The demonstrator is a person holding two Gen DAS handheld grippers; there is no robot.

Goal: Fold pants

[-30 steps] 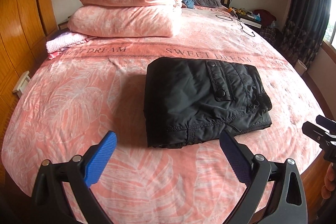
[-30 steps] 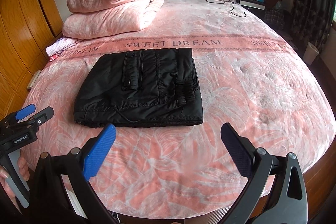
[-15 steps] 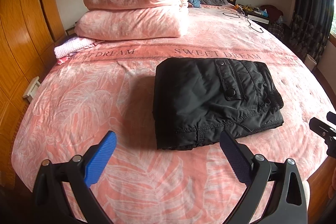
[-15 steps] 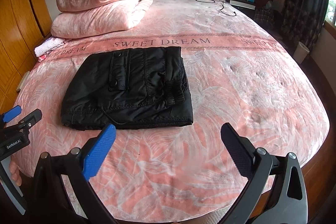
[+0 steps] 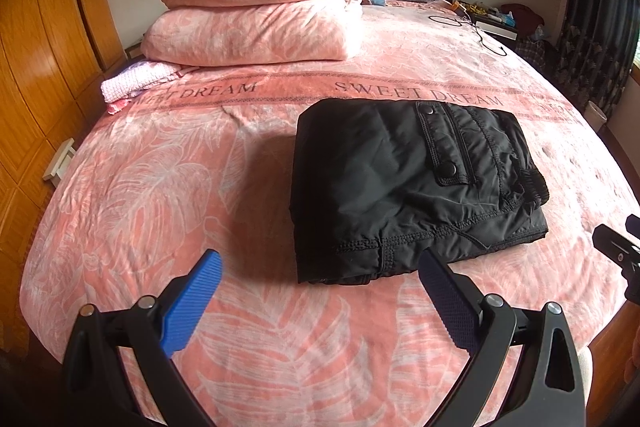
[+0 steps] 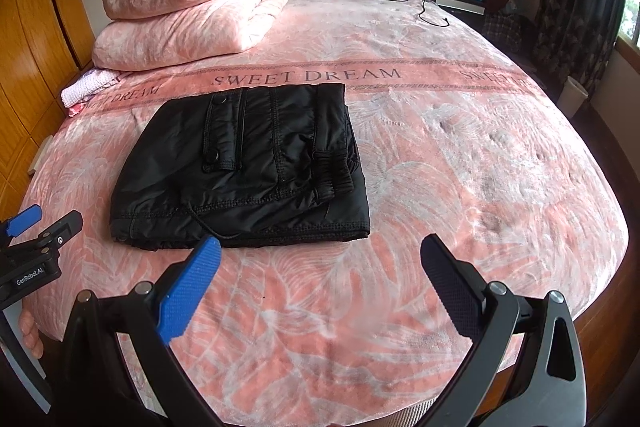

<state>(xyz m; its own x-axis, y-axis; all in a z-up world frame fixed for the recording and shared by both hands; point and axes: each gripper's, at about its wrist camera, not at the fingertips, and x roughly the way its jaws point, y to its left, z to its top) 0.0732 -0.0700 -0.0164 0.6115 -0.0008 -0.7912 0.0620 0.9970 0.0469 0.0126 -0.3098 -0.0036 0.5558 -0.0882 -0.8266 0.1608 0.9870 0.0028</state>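
Left wrist view is showing folded black pants [image 5: 404,183] lying on the bed [image 5: 160,187] at one o'clock; both grippers' fingers [image 5: 192,303] are gaping empty, the right gripper [image 6: 320,279] frame-cropped.

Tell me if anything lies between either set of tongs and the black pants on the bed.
Nothing visible does. Only bare pink bedspread separates the open right tongs and open left tongs from the folded pants. The folded quilt sits far behind.
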